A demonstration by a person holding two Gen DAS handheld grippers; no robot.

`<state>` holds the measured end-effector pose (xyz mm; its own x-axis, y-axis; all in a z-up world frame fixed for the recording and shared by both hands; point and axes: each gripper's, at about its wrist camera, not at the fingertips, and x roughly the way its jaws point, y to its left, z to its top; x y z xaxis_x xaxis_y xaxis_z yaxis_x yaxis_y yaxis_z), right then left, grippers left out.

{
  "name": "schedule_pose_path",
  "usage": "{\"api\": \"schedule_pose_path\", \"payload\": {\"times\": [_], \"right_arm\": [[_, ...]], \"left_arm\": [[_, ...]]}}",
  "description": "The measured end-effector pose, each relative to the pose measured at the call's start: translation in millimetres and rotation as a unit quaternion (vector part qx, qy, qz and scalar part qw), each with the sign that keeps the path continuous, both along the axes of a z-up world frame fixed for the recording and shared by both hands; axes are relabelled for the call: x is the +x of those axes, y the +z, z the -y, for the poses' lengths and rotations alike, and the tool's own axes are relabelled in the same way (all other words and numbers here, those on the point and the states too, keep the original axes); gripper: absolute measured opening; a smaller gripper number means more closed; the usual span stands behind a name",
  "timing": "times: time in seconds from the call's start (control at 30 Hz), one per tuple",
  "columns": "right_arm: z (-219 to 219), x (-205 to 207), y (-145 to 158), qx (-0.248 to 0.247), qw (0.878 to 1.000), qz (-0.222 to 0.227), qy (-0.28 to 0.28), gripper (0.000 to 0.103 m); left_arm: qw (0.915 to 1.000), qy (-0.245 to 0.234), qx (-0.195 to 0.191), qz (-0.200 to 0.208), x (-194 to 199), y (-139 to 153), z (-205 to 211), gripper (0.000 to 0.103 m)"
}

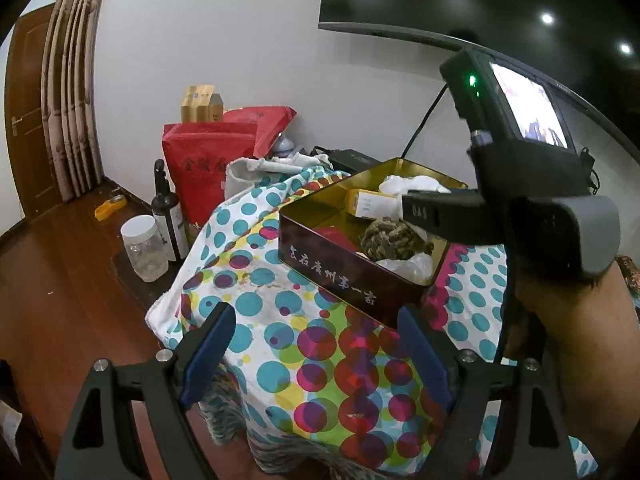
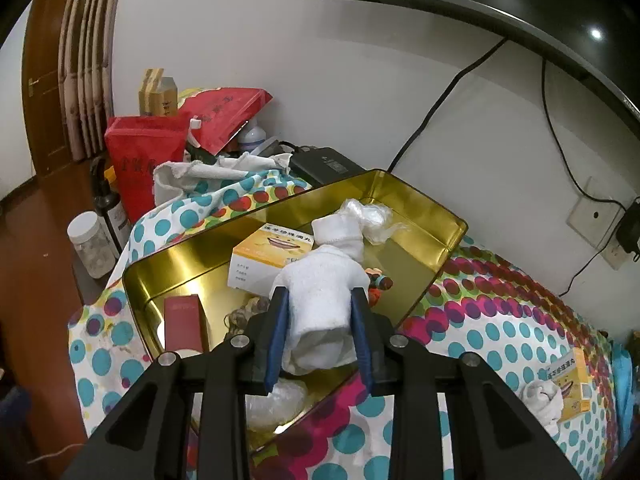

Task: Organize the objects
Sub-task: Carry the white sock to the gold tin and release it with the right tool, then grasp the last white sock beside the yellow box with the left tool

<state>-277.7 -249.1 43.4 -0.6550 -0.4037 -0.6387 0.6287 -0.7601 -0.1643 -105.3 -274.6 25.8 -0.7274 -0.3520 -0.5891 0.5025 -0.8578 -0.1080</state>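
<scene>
My right gripper [image 2: 320, 320] was closed on a rolled white cloth [image 2: 324, 292], held just over the near part of the open tin [image 2: 420, 204]. My left gripper [image 1: 316, 344] stood wide open and empty, near the tin's front wall. Already in the tin: a yellow box [image 2: 264, 256], a red box [image 2: 186, 324], plastic wrap. Still out on the spotted sheet [image 2: 500, 320], far right: another yellow box [image 2: 568, 392] and a second cloth [image 2: 540, 396]

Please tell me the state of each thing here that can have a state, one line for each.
Metal tin: open, no lid on it, partly filled.
White rolled cloth: held over the tin.
Right gripper: shut on the cloth.
Left gripper: open, holding nothing.
Yellow box: closed, lying in the tin.
Clear jar: lid on.
</scene>
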Motion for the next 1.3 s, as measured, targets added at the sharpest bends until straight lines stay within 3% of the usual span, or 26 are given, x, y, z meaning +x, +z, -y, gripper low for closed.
{"api": "schedule_pose_path", "payload": {"times": [0.17,0.2,0.23,0.47,0.67,0.93,1.13,1.3], "right_arm": [[0.7,-3.8,6.6,-0.01,1.0,0.003,0.001,0.042],[-1.1,-2.6,10.4,-0.013,1.0,-0.003,0.001,0.051],[-4.6,-0.8,15.6,-0.017,1.0,-0.013,-0.001,0.059],[-55.9,2.8,41.4,-0.017,0.995,-0.082,-0.045,0.079],[-147.4,-15.3,3.8,0.023,0.991,-0.069,-0.116,0.08],[-280.4,-36.5,-25.3,0.016,0.974,-0.035,-0.223,0.08],[-327.0,-48.0,-28.0,0.011,0.966,-0.029,-0.258,0.08],[-352.7,-53.8,-31.4,-0.008,0.96,-0.009,-0.279,0.08]], "left_arm": [[1.0,-0.001,-0.001,-0.002,-0.7,-1.2,0.2,0.085],[1.0,-0.002,0.0,-0.003,-0.4,-1.1,-0.3,0.085],[1.0,-0.004,0.0,-0.005,-0.3,-1.0,-0.7,0.085],[0.9994,-0.024,-0.011,-0.024,1.8,5.2,-12.7,0.085],[0.9957,-0.074,-0.033,-0.044,0.8,11.0,-39.7,0.085],[0.9911,-0.123,-0.042,-0.03,-19.3,0.5,-88.4,0.085],[0.9853,-0.167,-0.033,-0.004,-51.5,-8.7,-133.6,0.085],[0.9711,-0.229,-0.065,0.002,-85.7,2.5,-181.2,0.085]]}}
